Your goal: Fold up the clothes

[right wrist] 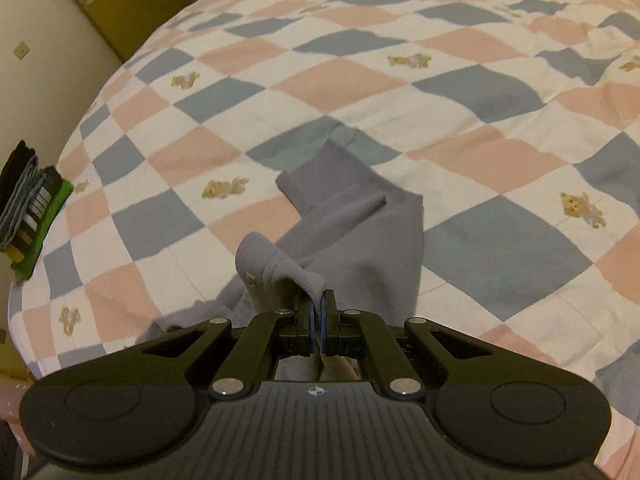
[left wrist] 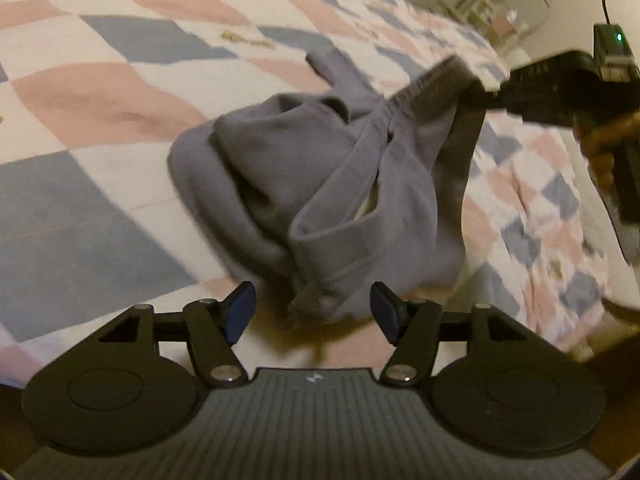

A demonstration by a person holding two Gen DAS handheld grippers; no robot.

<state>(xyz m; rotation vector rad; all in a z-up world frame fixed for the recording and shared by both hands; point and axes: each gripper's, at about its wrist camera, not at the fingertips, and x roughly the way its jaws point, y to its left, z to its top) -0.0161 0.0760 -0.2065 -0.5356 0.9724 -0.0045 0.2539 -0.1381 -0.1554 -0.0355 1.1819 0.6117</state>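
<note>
Folding barely begun: the grey garment is still a rumpled heap.

The grey garment (left wrist: pixel 320 184) lies bunched on the checked bedspread (left wrist: pixel 100 92), no neat fold yet, so I judge nearly all folding remains. My right gripper (right wrist: pixel 319 312) has its jaws closed on a lifted ribbed edge; my left gripper (left wrist: pixel 312 312) waits wide open and empty just beside the garment's near end.
</note>
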